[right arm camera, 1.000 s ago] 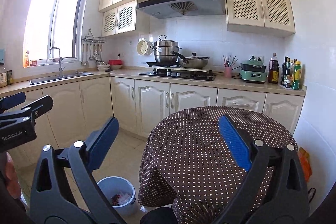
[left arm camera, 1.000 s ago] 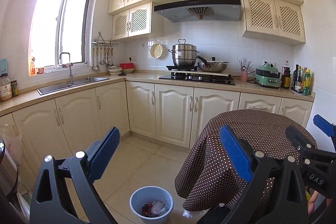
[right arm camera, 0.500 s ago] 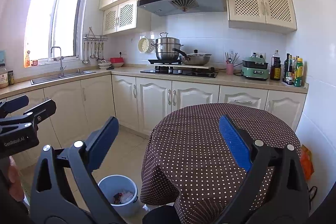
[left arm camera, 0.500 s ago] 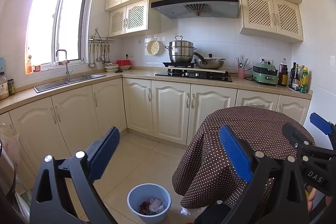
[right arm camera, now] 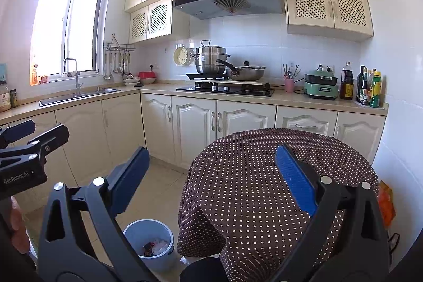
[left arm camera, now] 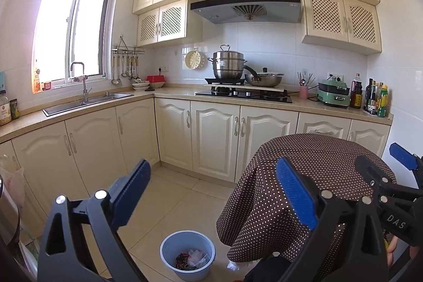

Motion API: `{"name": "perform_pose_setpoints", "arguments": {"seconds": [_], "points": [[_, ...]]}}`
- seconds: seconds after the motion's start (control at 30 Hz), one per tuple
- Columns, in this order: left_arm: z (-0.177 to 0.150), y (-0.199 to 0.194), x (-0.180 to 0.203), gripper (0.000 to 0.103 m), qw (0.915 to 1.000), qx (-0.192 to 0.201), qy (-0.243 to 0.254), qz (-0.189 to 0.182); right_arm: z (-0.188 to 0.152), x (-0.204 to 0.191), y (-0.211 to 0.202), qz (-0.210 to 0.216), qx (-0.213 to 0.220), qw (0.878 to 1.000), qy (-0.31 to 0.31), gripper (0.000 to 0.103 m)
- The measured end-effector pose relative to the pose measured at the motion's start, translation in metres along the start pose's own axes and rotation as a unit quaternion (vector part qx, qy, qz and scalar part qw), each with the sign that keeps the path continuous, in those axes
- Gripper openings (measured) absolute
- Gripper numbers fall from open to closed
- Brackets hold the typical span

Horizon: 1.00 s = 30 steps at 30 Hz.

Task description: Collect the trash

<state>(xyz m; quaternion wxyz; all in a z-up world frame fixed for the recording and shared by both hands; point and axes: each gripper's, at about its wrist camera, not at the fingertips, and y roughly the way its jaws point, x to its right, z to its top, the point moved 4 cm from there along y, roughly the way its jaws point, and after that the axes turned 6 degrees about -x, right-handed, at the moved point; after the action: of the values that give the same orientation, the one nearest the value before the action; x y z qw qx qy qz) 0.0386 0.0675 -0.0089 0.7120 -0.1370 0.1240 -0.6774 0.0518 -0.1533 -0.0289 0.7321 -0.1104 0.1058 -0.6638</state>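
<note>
— Two tools visible; state of each?
— Left tool point(left arm camera: 212, 189) and right tool point(right arm camera: 211, 176): jaws spread wide, nothing gripped, both held above the floor.
— Trash location?
— Inside the blue bin point(left arm camera: 169, 246) on the floor tiles, just beside the polka-dot-covered bench point(right arm camera: 259, 149).

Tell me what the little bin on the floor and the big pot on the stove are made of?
The bin looks like pale blue plastic: smooth, matte, one even colour, with thin walls. The big pot looks like stainless steel: silvery and shiny, with bright reflections on its side. Both are guesses from looks alone.
</note>
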Motion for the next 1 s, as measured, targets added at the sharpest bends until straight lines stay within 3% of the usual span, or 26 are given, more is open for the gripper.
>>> {"name": "perform_pose_setpoints", "arguments": {"seconds": [1.0], "points": [[-0.0049, 0.0021, 0.0011, 0.094, 1.0, -0.005, 0.0, -0.003, -0.0048, -0.0037, 0.001, 0.002, -0.007, 1.0, -0.003, 0.095]]}}
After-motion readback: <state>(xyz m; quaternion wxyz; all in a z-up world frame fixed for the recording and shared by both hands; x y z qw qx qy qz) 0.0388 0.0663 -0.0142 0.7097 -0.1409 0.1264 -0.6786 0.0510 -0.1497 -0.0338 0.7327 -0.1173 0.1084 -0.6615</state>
